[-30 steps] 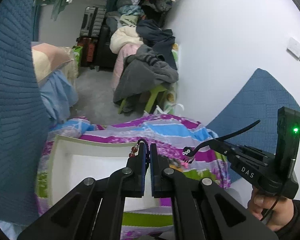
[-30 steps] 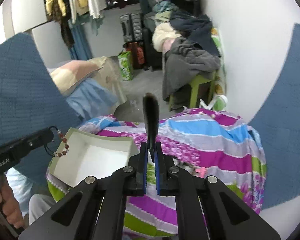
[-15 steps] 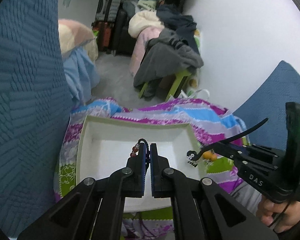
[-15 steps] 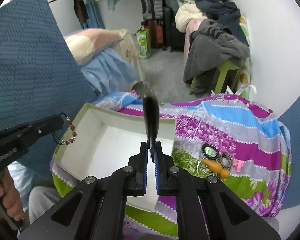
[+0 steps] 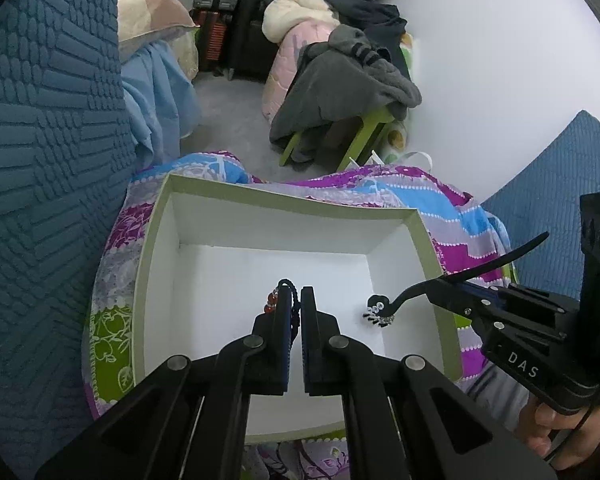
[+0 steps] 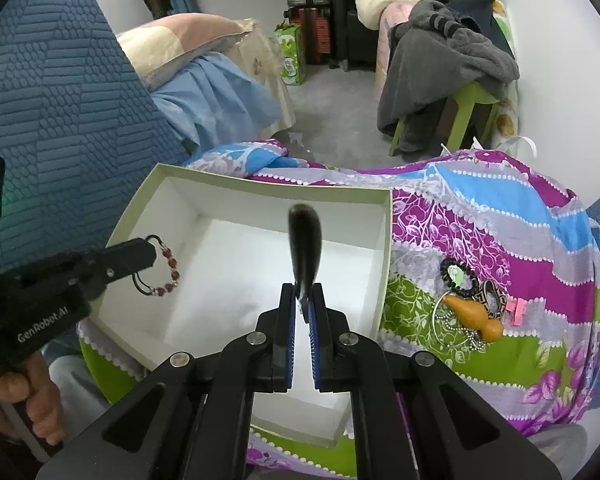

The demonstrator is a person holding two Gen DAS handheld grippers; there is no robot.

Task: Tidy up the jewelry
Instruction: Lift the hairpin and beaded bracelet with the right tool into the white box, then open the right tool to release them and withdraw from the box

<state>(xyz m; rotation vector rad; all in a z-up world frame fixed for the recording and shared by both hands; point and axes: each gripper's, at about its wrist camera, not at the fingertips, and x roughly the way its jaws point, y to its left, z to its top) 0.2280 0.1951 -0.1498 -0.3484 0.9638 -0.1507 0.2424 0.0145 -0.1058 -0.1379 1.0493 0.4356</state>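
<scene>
1. Over the box [image 5: 440, 264], both my tongs hang with their loads; its white floor shows nothing laid in it yet.
2. My left gripper [image 5: 296, 300] is pinched on the bracelet [image 6: 166, 268], a black cord with red beads, which dangles above the left part of the box.
3. My right gripper [image 6: 303, 300] is clamped on the hairpin [image 5: 452, 284], a long dark clip with a small sparkly cluster at its tip; that tip hovers above the right part of the box.
4. I judge the task as barely begun: two pieces are carried to the box, neither is let go.
5. Left on the cloth [image 6: 540, 216], beside the box's right wall, lies a pile [image 6: 472, 300]: a dark beaded ring, a patterned band, an orange piece, a pink clip and a bead chain.
6. Next, I reckon, comes lowering both pieces and opening the jaws, then fetching that pile.
</scene>
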